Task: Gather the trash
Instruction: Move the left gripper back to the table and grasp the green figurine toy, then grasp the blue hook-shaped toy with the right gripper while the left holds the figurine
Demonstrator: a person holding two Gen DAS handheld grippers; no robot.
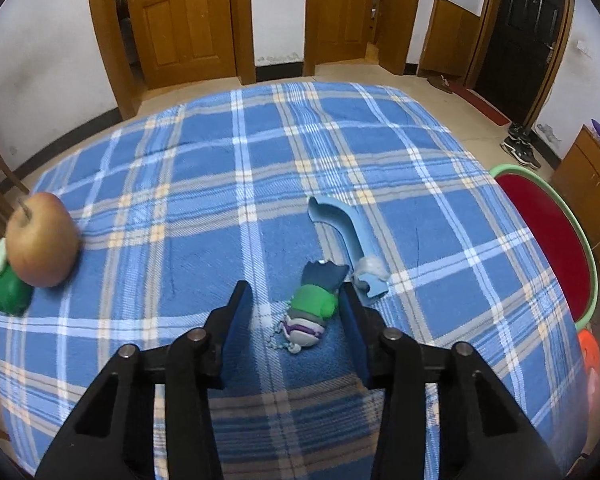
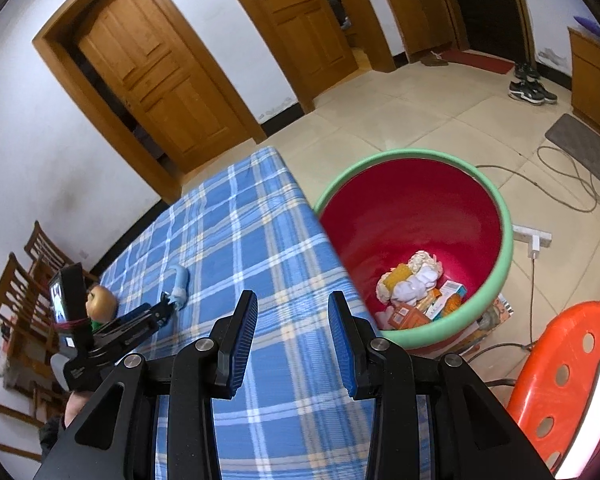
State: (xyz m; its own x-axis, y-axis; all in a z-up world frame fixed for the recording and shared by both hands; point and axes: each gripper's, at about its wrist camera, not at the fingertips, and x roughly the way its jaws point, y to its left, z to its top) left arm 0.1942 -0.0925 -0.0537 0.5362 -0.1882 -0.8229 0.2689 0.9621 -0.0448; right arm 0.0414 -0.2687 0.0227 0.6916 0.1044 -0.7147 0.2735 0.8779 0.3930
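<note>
A small toy figure [image 1: 312,308] in green, grey and purple lies on the blue plaid tablecloth [image 1: 180,160]. My left gripper [image 1: 294,287] straddles it; the right pad sits against the toy, the left pad stands apart, so the jaws are open. Just beyond lie a curved light-blue plastic piece [image 1: 352,232] and a white tissue wad [image 1: 370,266]. My right gripper [image 2: 292,296] hangs open and empty over the table near its right edge. Beside that edge stands a red bin with a green rim [image 2: 496,248], holding wrappers and tissues [image 2: 416,288].
An apple [image 1: 42,240] and a green object [image 1: 10,296] sit at the table's left edge. An orange stool [image 2: 572,360] stands right of the bin, with cables and a power strip [image 2: 534,238] on the tiled floor. Wooden chairs [image 2: 20,292] stand at the left.
</note>
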